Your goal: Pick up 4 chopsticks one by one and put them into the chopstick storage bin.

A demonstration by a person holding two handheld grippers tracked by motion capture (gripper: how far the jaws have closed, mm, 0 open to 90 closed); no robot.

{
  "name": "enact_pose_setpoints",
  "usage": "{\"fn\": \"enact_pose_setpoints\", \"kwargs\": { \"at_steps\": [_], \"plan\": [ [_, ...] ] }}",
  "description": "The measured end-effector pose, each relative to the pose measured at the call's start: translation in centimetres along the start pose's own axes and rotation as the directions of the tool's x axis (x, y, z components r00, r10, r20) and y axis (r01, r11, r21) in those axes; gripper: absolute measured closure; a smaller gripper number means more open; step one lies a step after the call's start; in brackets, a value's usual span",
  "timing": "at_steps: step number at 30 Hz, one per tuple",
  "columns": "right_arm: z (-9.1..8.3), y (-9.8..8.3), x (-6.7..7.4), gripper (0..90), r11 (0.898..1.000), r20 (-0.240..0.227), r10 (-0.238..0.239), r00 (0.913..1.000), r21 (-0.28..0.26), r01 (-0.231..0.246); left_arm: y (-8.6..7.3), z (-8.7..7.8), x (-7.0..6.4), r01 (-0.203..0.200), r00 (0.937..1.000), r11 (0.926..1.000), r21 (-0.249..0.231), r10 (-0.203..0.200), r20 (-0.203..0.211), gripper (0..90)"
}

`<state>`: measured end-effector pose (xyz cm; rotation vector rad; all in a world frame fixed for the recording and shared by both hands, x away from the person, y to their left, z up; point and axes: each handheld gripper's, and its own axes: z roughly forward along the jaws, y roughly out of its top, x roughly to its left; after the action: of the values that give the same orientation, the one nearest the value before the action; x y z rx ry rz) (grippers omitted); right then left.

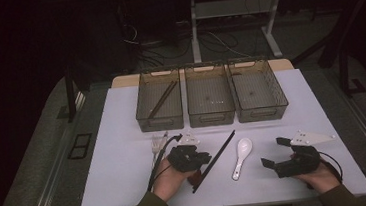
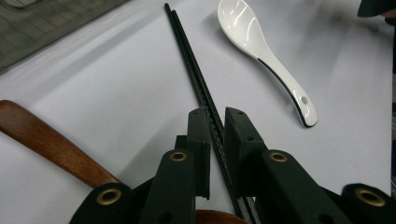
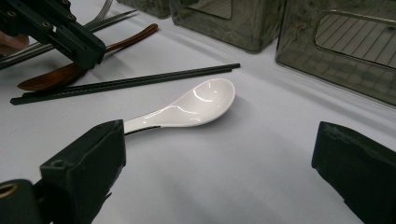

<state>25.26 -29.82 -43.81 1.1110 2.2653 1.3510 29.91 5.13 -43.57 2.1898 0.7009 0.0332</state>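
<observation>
left tool: clamped on black chopsticks | right tool: wide (by white spoon) | writing: none legible

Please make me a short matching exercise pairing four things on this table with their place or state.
Things:
1. chopsticks
2. spoon
3. right gripper
4. left bin

Places or states:
A. wide open, nothing between its jaws
B. holds a thin brown stick
C. between the left gripper's jaws
D. white, lying free on the table

Pairs: 1-C, 2-D, 3-A, 4-B
</observation>
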Motion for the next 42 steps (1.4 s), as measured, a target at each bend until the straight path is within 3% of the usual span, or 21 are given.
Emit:
{"fn": "enact_pose_setpoints", "kwargs": {
  "at_steps": [6,13,25,37,39,42],
  "plan": [
    [0.0,0.0,0.0,2.6,1.0,-0.002,0.001,1.0,0.002,-0.001,-0.2,0.9,-0.2,-0.001,1.0,0.9997,0.024,0.0,0.008,79.4],
    [0.0,0.0,0.0,2.6,1.0,-0.003,-0.001,1.0,0.001,0.001,-0.2,1.3,-0.1,-0.039,0.9992,0.9981,0.047,0.039,-0.003,79.4],
    [0.0,0.0,0.1,2.7,1.0,-0.003,-0.001,1.0,0.001,0.001,-0.3,1.9,-0.5,-0.027,0.9996,0.9984,0.05,0.028,-0.008,79.1],
    [0.1,0.0,0.1,2.7,1.0,-0.003,-0.002,1.0,0.003,0.002,-0.4,2.0,-1.3,0.0,0.9975,0.9989,0.048,0.004,-0.071,81.6],
    [0.1,0.0,0.1,2.7,1.0,-0.002,-0.002,1.0,0.003,0.002,-0.4,2.0,-1.4,-0.023,0.9965,0.9983,0.053,0.028,-0.079,81.4],
    [0.1,0.0,0.1,2.7,1.0,-0.003,-0.004,1.0,0.004,0.004,-0.4,2.1,-1.6,-0.011,0.9956,0.9987,0.05,0.015,-0.092,81.7]
  ]
}}
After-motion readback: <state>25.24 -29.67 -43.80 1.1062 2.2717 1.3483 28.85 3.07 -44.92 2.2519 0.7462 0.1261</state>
